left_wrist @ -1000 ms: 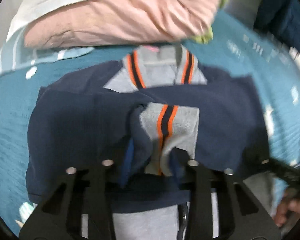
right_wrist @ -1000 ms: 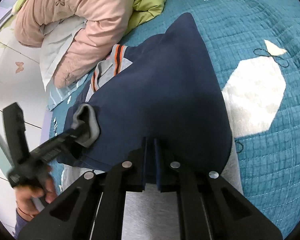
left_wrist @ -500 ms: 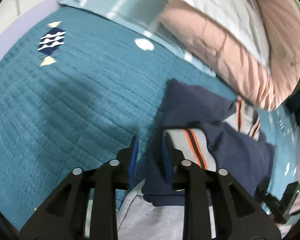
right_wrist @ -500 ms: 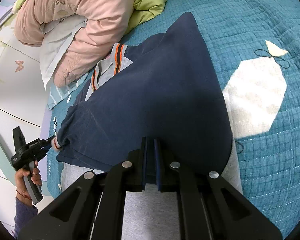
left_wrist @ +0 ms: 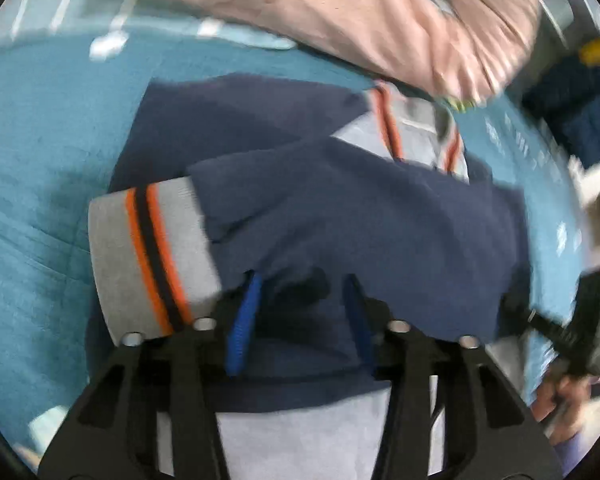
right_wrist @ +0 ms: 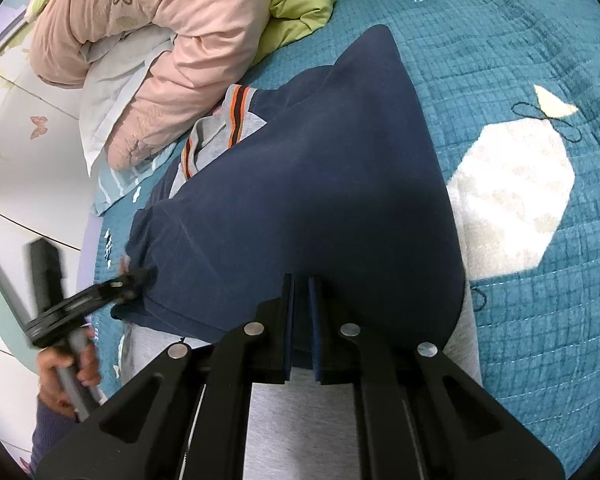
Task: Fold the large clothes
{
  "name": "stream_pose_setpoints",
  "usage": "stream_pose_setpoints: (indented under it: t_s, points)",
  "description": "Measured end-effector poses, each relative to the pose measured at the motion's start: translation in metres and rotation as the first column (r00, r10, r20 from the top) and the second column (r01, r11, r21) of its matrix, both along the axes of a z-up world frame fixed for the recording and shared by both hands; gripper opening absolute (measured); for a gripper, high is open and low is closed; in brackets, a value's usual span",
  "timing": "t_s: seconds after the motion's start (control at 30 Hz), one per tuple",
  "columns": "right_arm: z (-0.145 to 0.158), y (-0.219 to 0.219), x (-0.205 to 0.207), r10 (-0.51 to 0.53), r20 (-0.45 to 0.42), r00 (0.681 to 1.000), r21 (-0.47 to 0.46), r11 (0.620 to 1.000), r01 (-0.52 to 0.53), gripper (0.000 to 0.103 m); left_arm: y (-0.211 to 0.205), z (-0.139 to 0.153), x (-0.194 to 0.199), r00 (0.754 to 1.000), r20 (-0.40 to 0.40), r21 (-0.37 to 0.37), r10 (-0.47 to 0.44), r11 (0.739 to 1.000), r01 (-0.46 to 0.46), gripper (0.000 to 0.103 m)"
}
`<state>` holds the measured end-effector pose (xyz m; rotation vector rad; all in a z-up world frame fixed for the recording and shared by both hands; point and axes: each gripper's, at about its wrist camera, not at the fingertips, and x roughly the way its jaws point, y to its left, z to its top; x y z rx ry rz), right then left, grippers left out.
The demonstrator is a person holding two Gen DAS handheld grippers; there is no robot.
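A navy sweatshirt point(left_wrist: 360, 220) with a grey collar point(left_wrist: 416, 136) striped orange and black lies folded on the bed. Its grey striped cuff point(left_wrist: 148, 256) rests flat to the left of my left gripper point(left_wrist: 300, 320). That gripper's jaws are opening, and a hump of navy cloth sits loosely between the blue pads. The right wrist view shows the left gripper point(right_wrist: 134, 278) at the sweatshirt's point(right_wrist: 320, 200) left edge. My right gripper point(right_wrist: 299, 320) is shut on the navy hem, above a grey panel point(right_wrist: 300, 420).
The teal quilted bedspread point(right_wrist: 520, 60) has a white hexagon patch point(right_wrist: 508, 196). A pink quilt point(right_wrist: 180, 20), a white pillow point(right_wrist: 112, 80) and a green blanket point(right_wrist: 300, 12) are piled just behind the collar. A hand point(right_wrist: 64, 368) holds the left gripper's handle.
The left gripper swung from the bare bedspread back over the sweatshirt, and its jaws stand wider. The cuff now lies flat outside them. The right gripper has kept still.
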<state>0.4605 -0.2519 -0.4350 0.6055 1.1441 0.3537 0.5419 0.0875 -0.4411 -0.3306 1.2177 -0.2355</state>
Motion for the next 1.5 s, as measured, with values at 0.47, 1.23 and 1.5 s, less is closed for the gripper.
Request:
stream_pose_setpoints:
  t_s: [0.47,1.23,1.5]
  points:
    - [0.008,-0.006,0.000,-0.016,-0.027,1.000,0.072,0.997,0.018,0.017,0.053,0.040,0.022,0.989,0.032,-0.065,0.146,0.987,-0.144,0.067]
    - [0.013,-0.065,0.114,-0.180,-0.017,0.983,-0.050,0.982,0.179,0.047,0.076,-0.002,0.106,0.985,-0.089,0.199,0.146,0.972,-0.126,0.076]
    - [-0.003,-0.054,0.121,-0.148,-0.051,0.988,-0.036,0.989,0.146,0.022,0.072,0.003,0.106,0.994,-0.033,0.258,0.100,0.962,-0.088,0.046]
